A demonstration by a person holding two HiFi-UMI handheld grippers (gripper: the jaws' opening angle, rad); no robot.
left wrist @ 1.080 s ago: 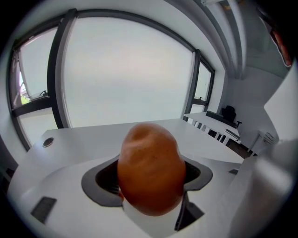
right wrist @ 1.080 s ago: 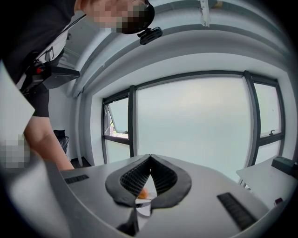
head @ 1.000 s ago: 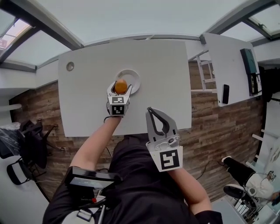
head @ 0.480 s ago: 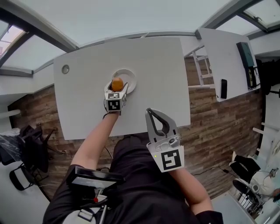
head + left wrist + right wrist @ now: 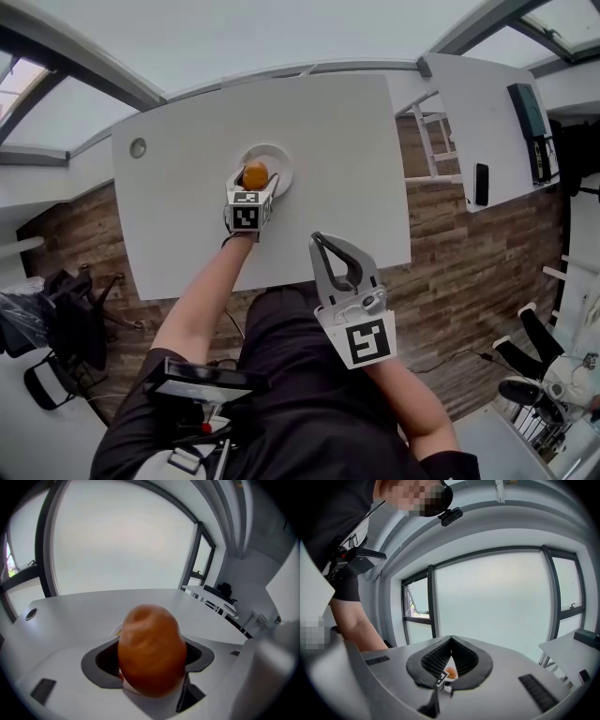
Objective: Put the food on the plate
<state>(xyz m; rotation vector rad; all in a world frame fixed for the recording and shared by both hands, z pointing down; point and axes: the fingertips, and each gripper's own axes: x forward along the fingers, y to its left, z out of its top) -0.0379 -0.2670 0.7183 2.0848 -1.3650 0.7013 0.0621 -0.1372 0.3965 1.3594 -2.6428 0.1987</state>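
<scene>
Placing step in hand. Left gripper clamps orange food over plate, mid-table, left of centre; contact with plate unclear. Right gripper pinched closed, empty, at table's near edge. Next, likely: lower, spread jaws gently; round food may roll.

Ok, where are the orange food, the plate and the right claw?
orange food (image 5: 152, 651): left gripper view, middle of its skin.
plate (image 5: 281, 161): head view, bare right rim.
right claw (image 5: 317, 240): head view, at its closed tips.
</scene>
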